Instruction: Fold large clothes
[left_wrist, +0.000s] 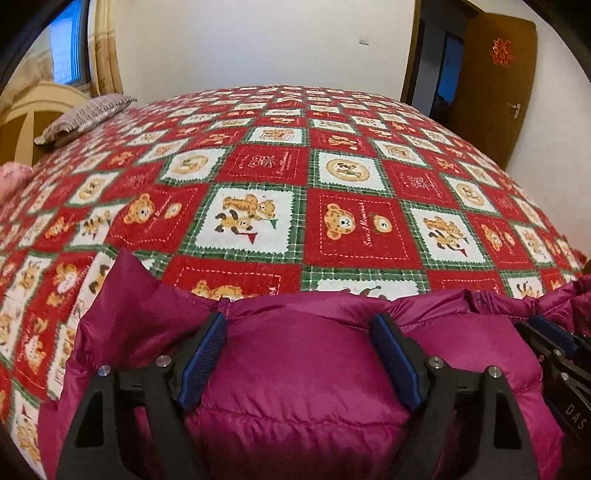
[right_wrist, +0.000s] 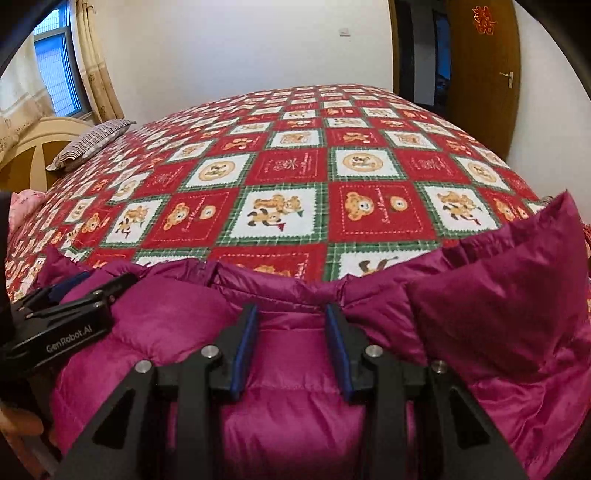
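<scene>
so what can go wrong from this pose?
1. Both grippers are open: left gripper and right gripper only straddle the puffy magenta jacket. Closing on slick, bulging fabric may pinch just the outer layer, or slip.
2. The two grippers sit close together near the jacket's upper edge, so they could collide, and the jacket's outer parts may sag when lifted.
3. The jacket lies at the near edge of the bedspread; a pull could drag it off.
</scene>
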